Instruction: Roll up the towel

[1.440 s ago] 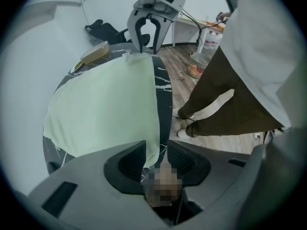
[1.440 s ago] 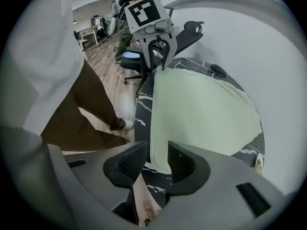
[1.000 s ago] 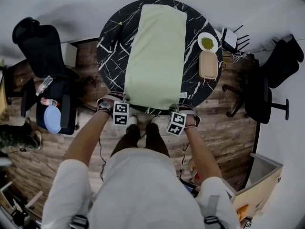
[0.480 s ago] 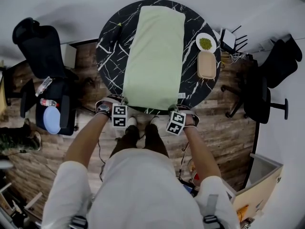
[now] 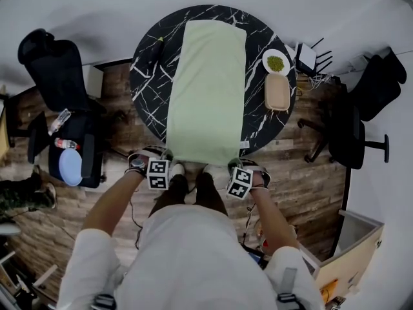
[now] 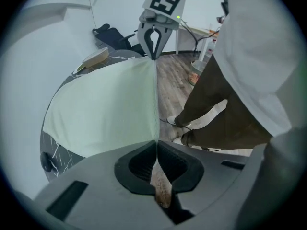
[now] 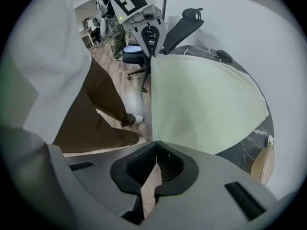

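Note:
A pale green towel (image 5: 208,89) lies lengthwise across the round black marble table (image 5: 145,82). Its near edge reaches past the table's rim towards me. My left gripper (image 5: 168,157) is shut on the towel's near left corner, and the cloth (image 6: 105,109) runs straight into its closed jaws (image 6: 156,143). My right gripper (image 5: 233,163) is shut on the near right corner, where the towel (image 7: 201,104) meets its tips (image 7: 156,143). Both pairs of jaws have just been closing on the towel's edge. Each gripper view shows the other gripper, the right one (image 6: 154,56) and the left one (image 7: 152,51), pinching its corner, with the hem taut between them.
A white plate of green food (image 5: 276,62) and a tan tray (image 5: 279,89) sit on the table's right side, and a dark object (image 5: 155,49) on its left. Black office chairs (image 5: 55,63) (image 5: 361,124) stand on both sides. My legs and shoes (image 5: 193,176) are right below the grippers.
Both grippers have moved back towards me and drawn the towel with them. Its near edge now hangs past the table's rim and its far edge has slid nearer.

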A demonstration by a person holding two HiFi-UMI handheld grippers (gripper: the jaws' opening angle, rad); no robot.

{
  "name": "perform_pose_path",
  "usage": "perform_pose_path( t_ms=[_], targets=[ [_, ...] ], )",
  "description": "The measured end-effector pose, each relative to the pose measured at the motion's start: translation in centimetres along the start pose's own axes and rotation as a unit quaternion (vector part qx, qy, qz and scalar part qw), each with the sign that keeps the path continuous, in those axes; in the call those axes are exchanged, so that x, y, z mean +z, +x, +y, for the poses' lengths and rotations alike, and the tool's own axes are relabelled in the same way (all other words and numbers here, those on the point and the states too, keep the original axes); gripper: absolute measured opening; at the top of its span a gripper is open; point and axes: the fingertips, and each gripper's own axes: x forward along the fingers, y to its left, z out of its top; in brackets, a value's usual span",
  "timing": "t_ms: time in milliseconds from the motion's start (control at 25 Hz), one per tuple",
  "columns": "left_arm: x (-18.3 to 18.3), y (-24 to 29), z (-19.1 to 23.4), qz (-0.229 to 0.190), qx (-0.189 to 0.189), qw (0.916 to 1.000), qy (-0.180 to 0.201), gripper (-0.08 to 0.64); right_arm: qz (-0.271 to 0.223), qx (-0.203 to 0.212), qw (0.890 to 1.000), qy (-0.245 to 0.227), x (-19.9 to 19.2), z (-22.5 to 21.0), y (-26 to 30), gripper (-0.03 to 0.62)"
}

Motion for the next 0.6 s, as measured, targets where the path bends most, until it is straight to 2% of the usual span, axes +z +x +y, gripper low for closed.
perform_pose_path(
  t_ms=[200,320,600],
  targets=[
    [1.0,-1.6,-3.2,-0.017,-0.024,0.9995,-0.007,0.009,-0.014,0.016,1.0,0.008,-0.5,2.8,-1.9,0.0],
    [1.0,-2.5,-3.3,-0.02,-0.024,0.9994,-0.017,0.009,-0.035,0.02,0.999,0.034,-0.1,2.9,-3.2,0.0],
    [0.9,-4.7,3.4,-0.025,0.027,0.9972,-0.065,0.009,-0.087,-0.044,0.991,0.096,1.5,-4.4,-6.5,0.0]
  ],
)
